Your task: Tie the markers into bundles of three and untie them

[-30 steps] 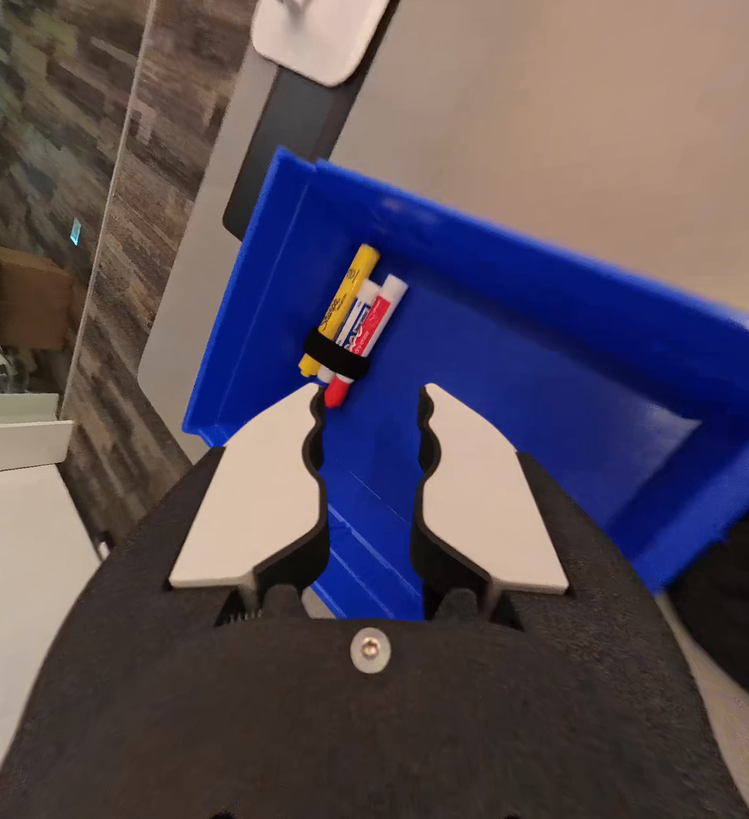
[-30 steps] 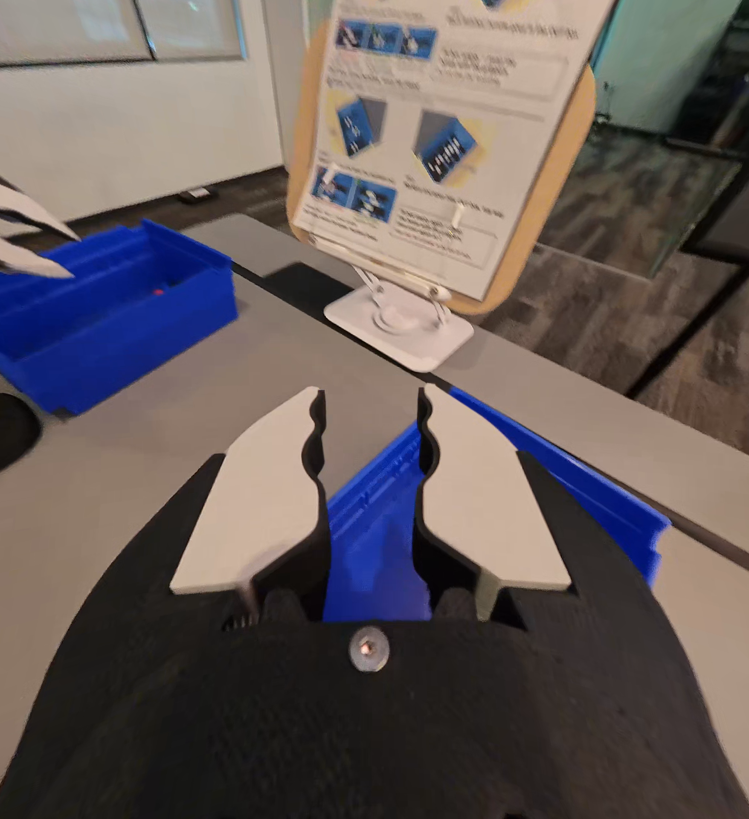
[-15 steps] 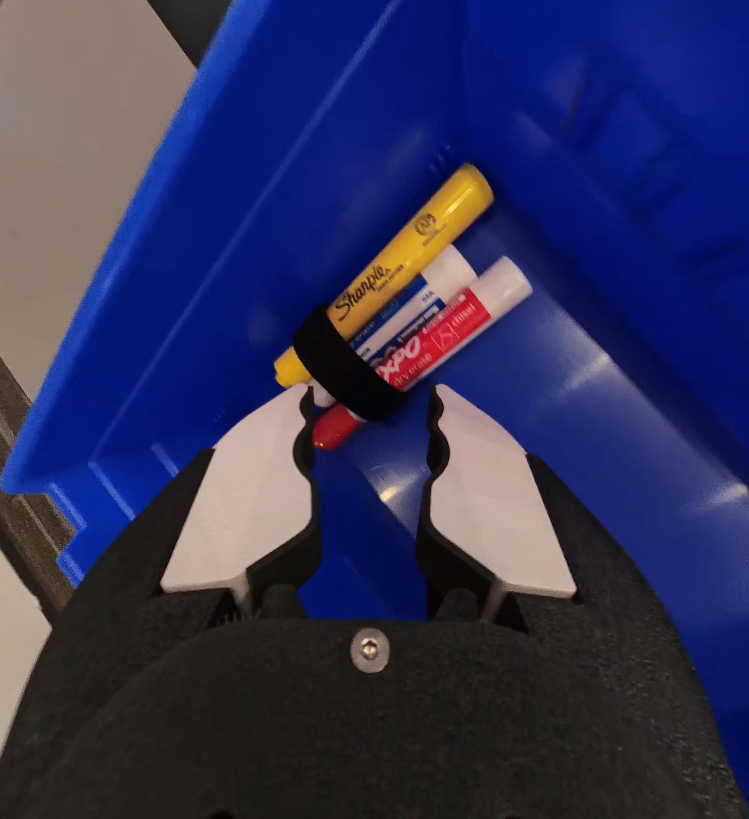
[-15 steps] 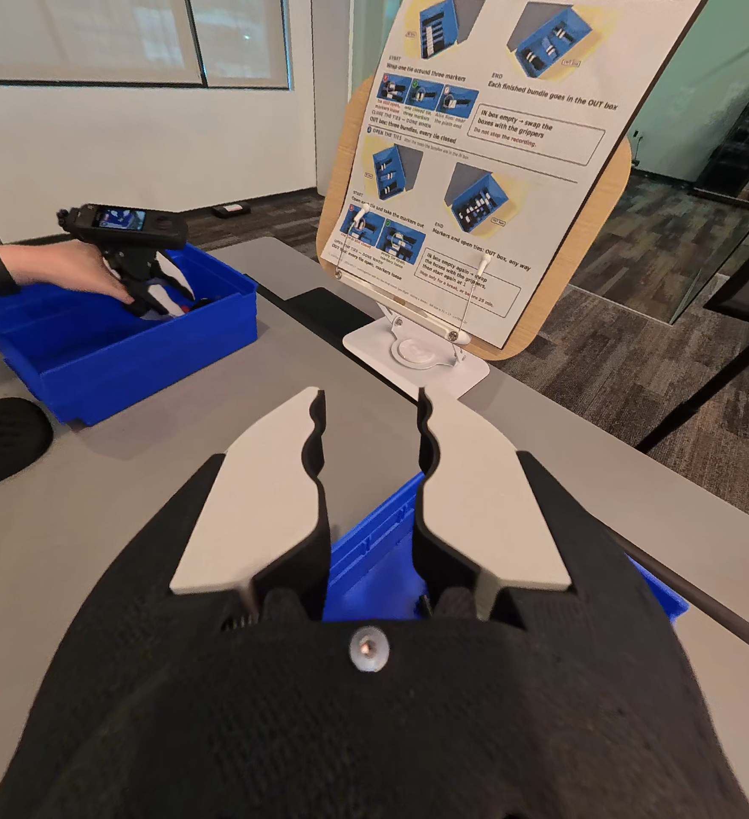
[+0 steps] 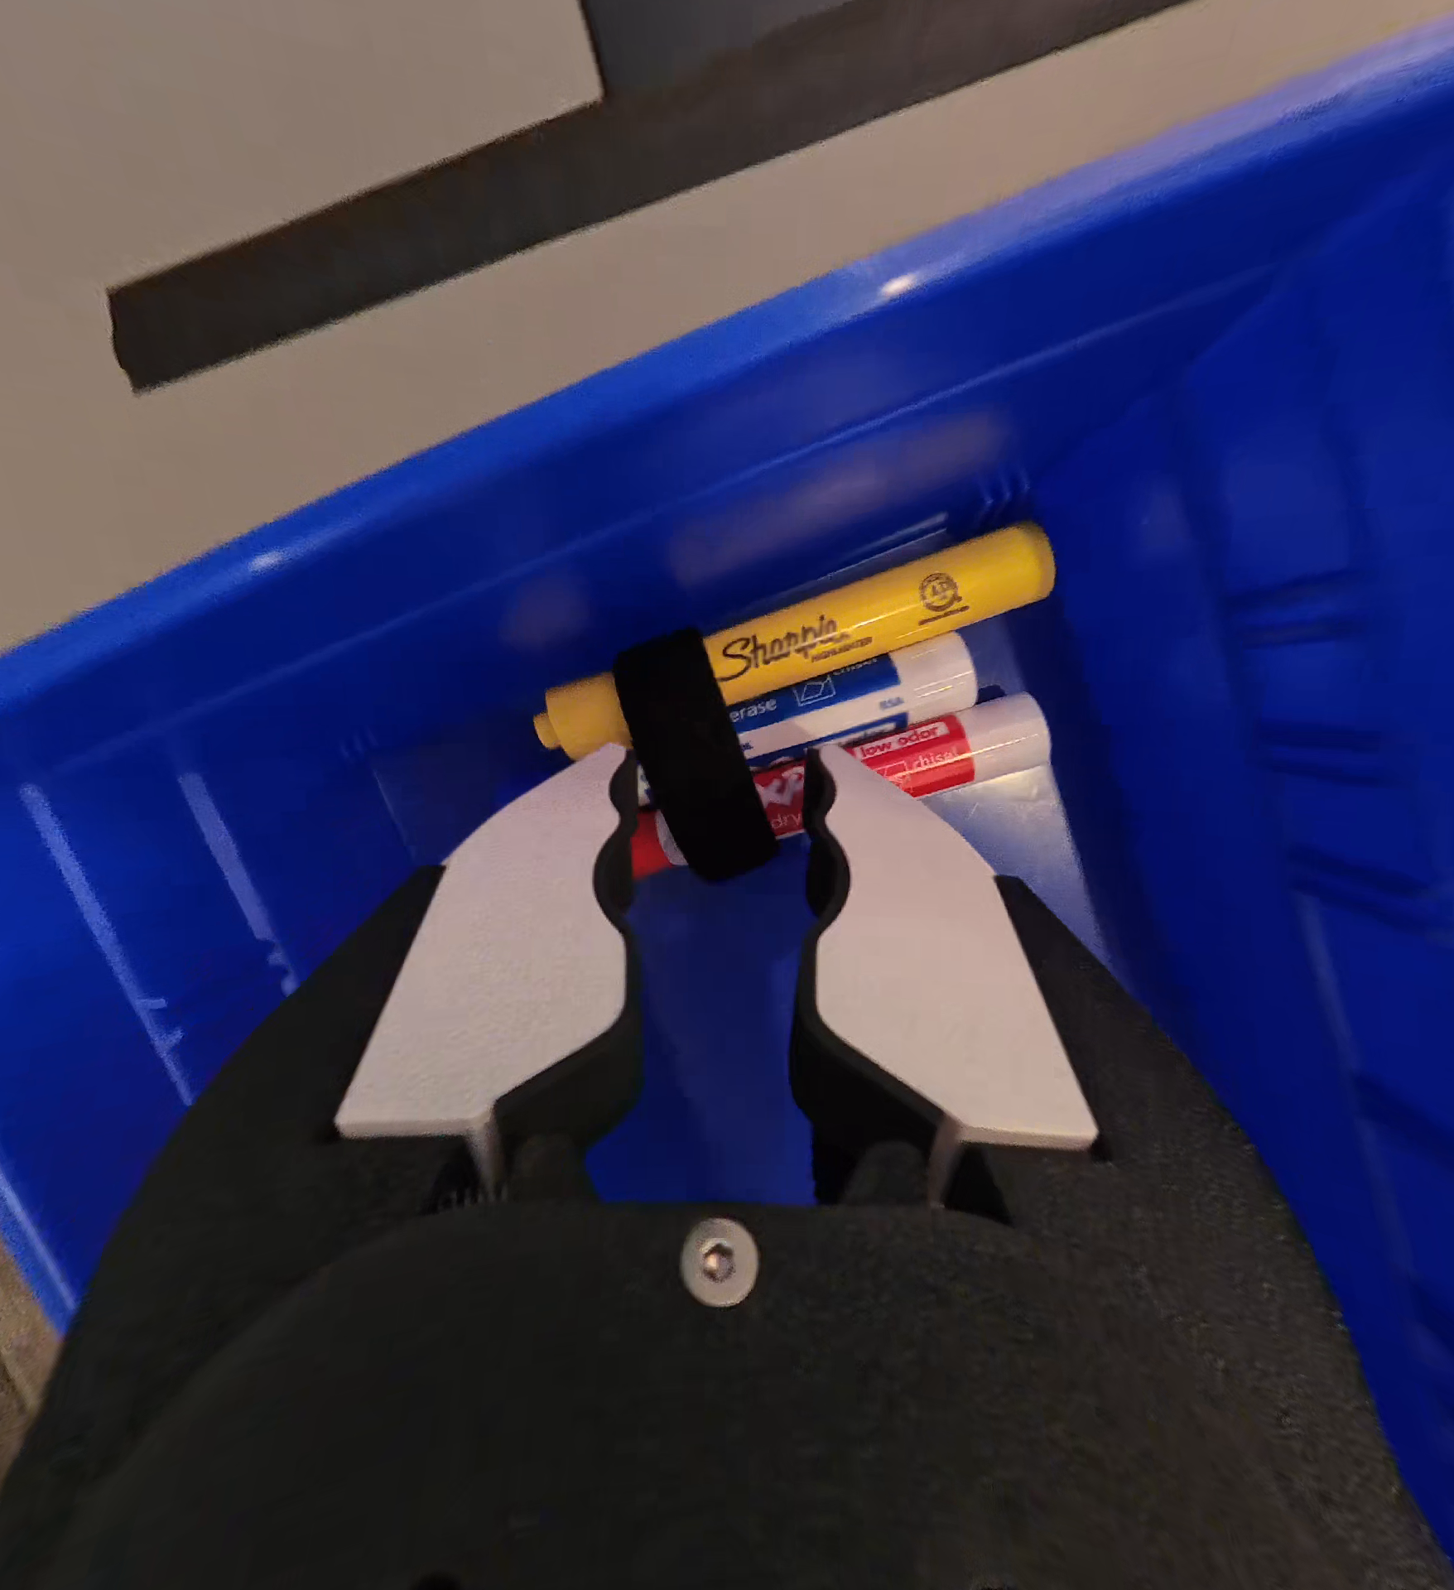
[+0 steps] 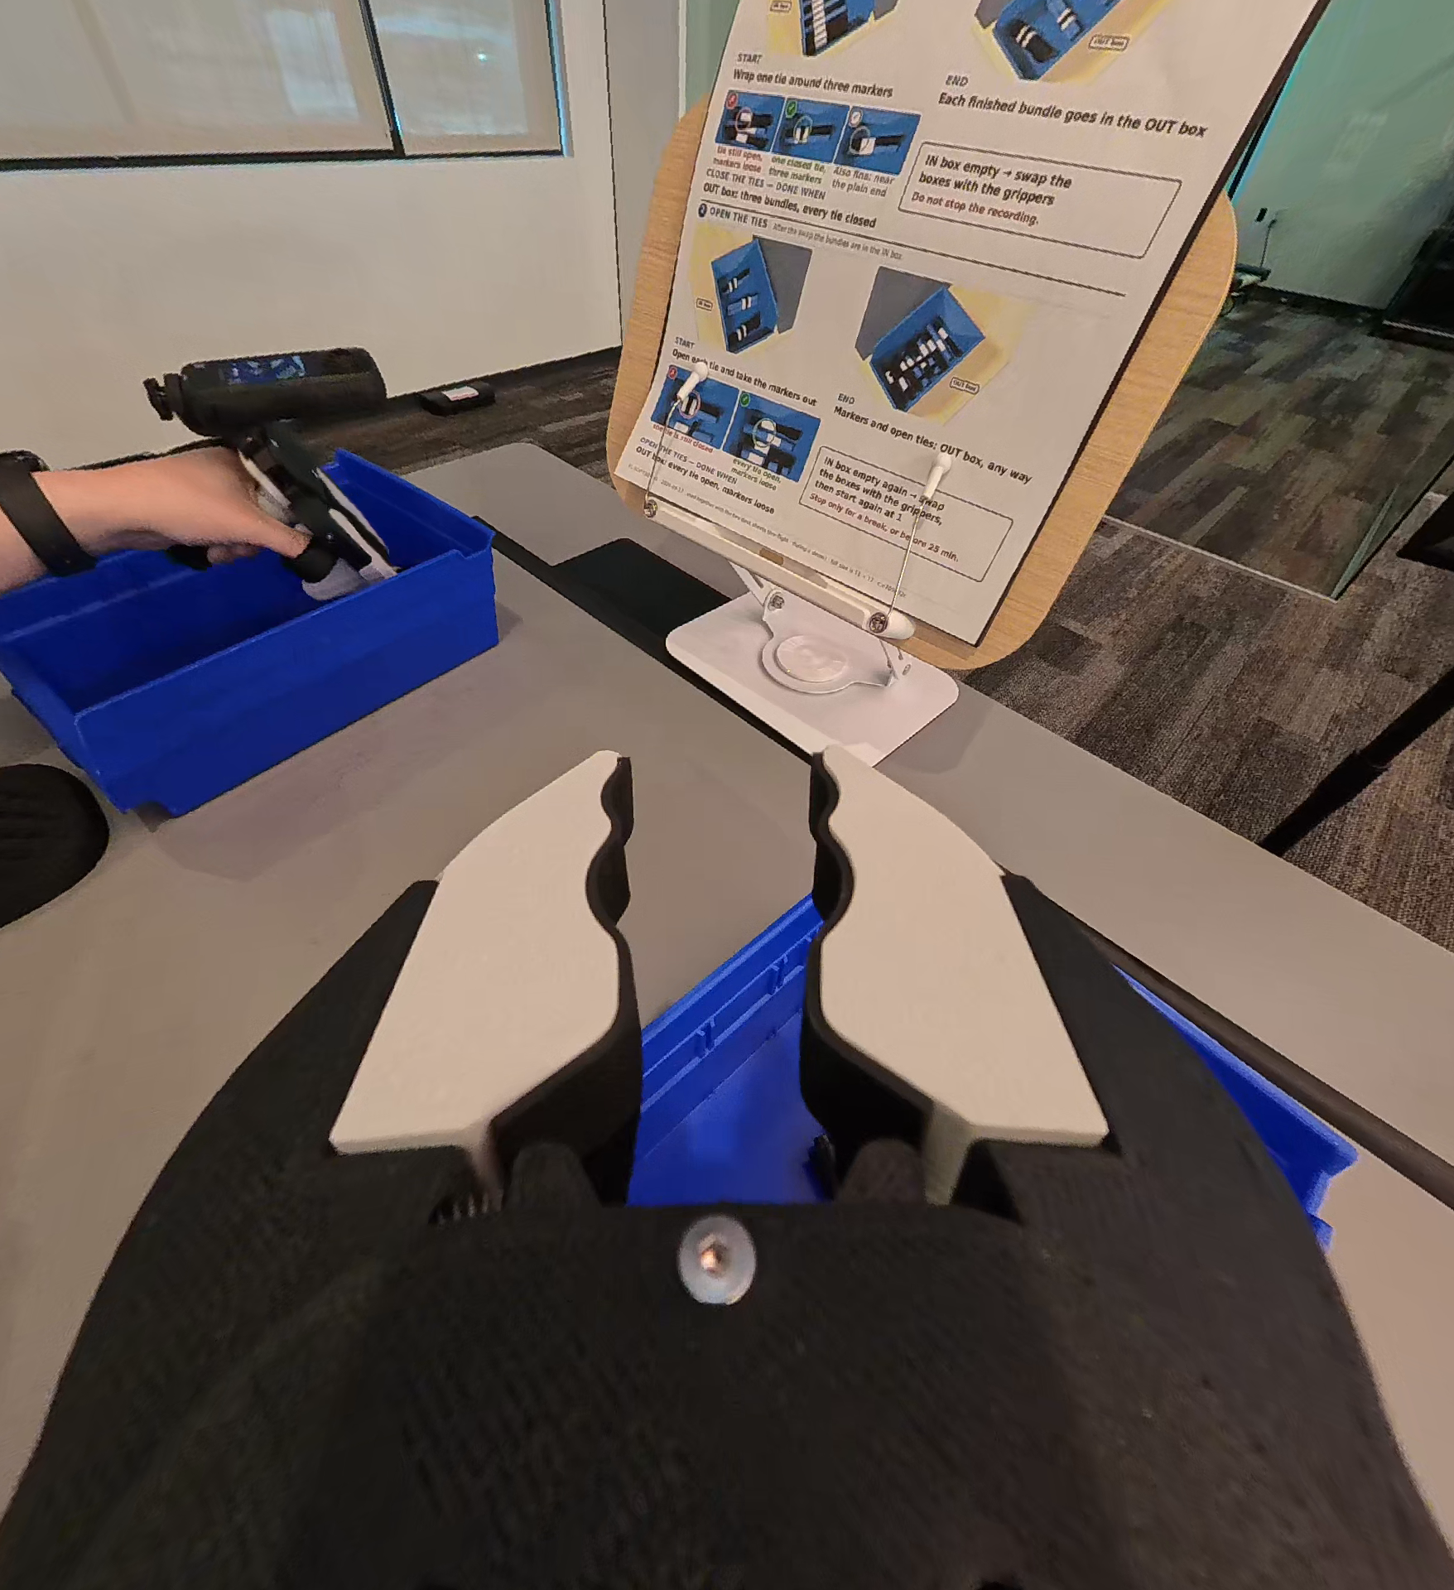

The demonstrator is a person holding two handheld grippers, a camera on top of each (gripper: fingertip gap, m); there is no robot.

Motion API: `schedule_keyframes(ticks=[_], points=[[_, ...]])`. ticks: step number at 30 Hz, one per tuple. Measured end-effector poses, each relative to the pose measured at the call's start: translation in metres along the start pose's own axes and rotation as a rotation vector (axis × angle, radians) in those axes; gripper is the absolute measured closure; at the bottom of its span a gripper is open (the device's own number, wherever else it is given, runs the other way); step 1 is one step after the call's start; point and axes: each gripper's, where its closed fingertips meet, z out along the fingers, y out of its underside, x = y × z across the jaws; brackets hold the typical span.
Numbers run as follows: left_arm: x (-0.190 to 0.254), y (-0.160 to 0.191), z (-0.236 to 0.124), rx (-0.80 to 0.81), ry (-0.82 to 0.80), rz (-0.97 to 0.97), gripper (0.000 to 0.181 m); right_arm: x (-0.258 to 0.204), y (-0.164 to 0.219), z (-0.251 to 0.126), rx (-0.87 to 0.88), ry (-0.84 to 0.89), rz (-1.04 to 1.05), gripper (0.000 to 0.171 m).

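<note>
A bundle of three markers lies in a corner of a blue bin (image 5: 792,413): a yellow marker (image 5: 861,624), a blue-labelled one (image 5: 861,693) and a red-labelled one (image 5: 947,753), held by a black tie (image 5: 693,757). My left gripper (image 5: 717,766) is open, its fingertips on either side of the tie, over the red marker. In the right wrist view the left gripper (image 6: 336,551) dips into that bin (image 6: 276,688), held by a hand. My right gripper (image 6: 717,766) is open and empty above a second blue bin (image 6: 723,1084).
A sheet on a white stand (image 6: 818,680) stands at the table's far edge. A black pad (image 6: 1,843) lies left of the far bin. Grey tabletop (image 6: 362,860) lies between the two bins. Floor drops off beyond the table at right. Spacing between my two grippers at the tips: around 55 cm.
My left gripper has moved down into the bin and closer to the bundle, so its tips now straddle the tie. My right gripper has stayed open over the second bin.
</note>
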Motion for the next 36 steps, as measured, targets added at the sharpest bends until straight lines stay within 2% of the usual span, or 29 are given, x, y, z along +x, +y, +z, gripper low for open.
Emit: schedule_keyframes(ticks=[11, 15, 19, 24, 36], points=[[0.015, 0.001, 0.008, -0.039, -0.020, 0.006, 0.158, -0.004, 0.002, 0.002, -0.010, -0.015, -0.011, 0.131], [0.029, -0.003, 0.006, -0.011, 0.059, -0.017, 0.159, -0.004, 0.001, 0.001, -0.006, -0.017, -0.017, 0.131], [0.045, -0.007, 0.005, 0.027, 0.228, -0.089, 0.159, -0.002, 0.001, 0.000, -0.002, -0.016, -0.016, 0.132], [0.040, -0.007, 0.004, 0.046, 0.280, -0.116, 0.163, -0.001, 0.001, -0.001, 0.002, -0.016, -0.009, 0.132], [0.037, -0.007, -0.010, 0.065, 0.266, -0.052, 0.171, -0.001, 0.004, 0.003, -0.011, -0.015, -0.009, 0.132]])
